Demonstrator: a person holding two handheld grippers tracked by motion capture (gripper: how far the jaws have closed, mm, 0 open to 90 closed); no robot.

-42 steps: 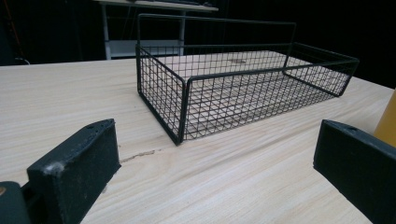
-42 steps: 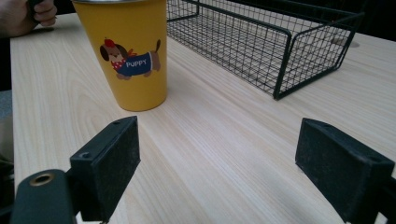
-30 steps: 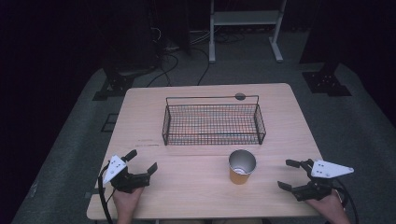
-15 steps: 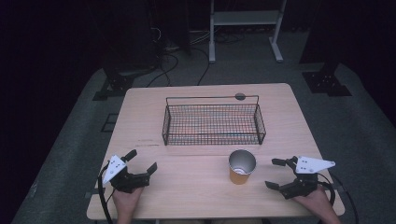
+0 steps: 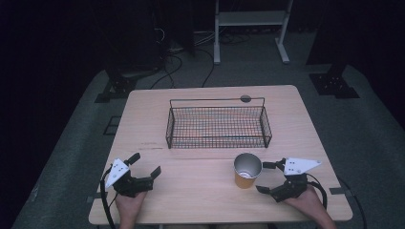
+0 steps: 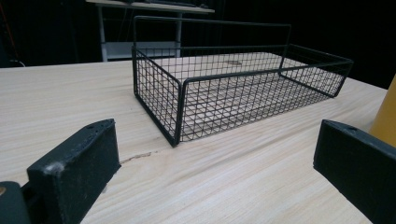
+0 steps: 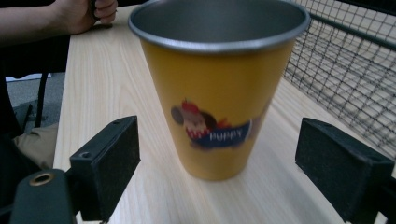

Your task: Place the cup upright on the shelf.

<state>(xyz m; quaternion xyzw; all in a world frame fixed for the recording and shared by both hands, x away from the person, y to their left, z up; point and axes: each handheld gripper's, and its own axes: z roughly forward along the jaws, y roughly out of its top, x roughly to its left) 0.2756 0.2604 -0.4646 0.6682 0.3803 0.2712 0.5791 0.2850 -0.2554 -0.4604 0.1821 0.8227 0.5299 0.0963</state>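
Note:
A yellow metal cup (image 5: 247,171) with a cartoon dog print stands upright on the wooden table (image 5: 200,191), just in front of the black wire basket (image 5: 218,127). My right gripper (image 5: 267,177) is open just right of the cup, its jaws aimed at it. In the right gripper view the cup (image 7: 217,88) stands close ahead between the two spread jaws, untouched. My left gripper (image 5: 144,164) rests open at the front left of the table with nothing between its jaws. The left gripper view looks over the basket (image 6: 238,88) and catches the cup's edge (image 6: 385,119).
The basket is empty and sits mid-table, with a handle along its far side. A small dark disc (image 5: 245,98) lies on the table behind the basket. The person's left hand (image 7: 86,14) shows beyond the cup. Dark floor, cables and a white frame (image 5: 250,19) lie past the table.
My right gripper has moved left from the table's right edge toward the cup, staying open. The left gripper, the cup and the basket have not moved.

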